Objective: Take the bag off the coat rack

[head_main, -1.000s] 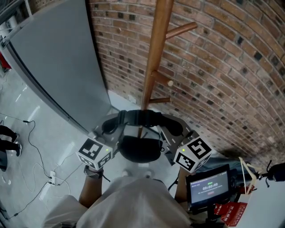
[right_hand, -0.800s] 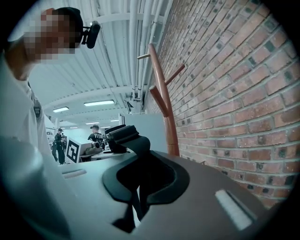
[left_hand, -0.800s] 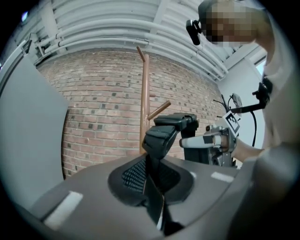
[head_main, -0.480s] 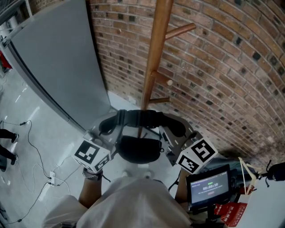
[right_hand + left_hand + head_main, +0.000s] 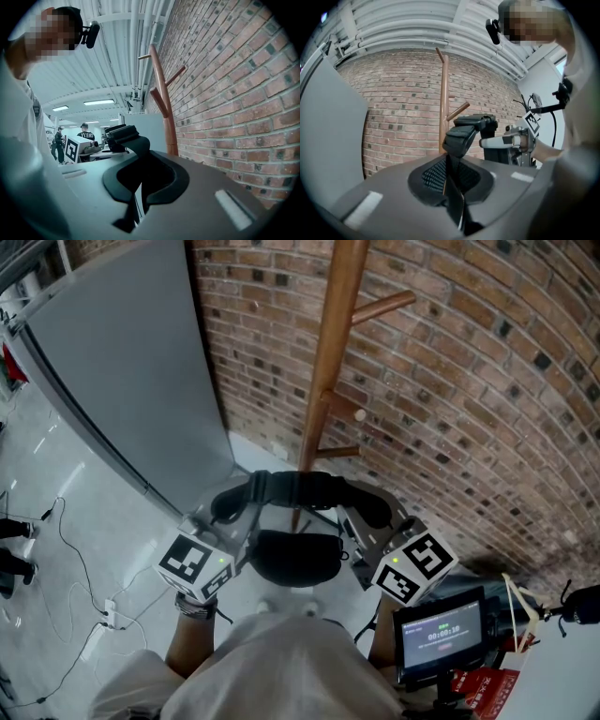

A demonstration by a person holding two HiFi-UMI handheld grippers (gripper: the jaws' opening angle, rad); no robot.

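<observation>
Bag off the pegs, strap pinched at both ends

Head view: the black bag [image 5: 295,557] hangs at 6 o'clock from the coat rack [image 5: 328,362], its strap [image 5: 300,487] slung between left gripper [image 5: 246,519] and right gripper [image 5: 352,523]. Drawing it back level, judged here, should keep it from snagging the pole. Left gripper view: jaws clamped tight on the strap. Right gripper view: jaws likewise clenched on the strap.

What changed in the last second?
The left gripper edged slightly left and the right gripper slightly right, spreading a little apart. Both stay shut on the strap; the bag still hangs between them, in front of the rack.
</observation>
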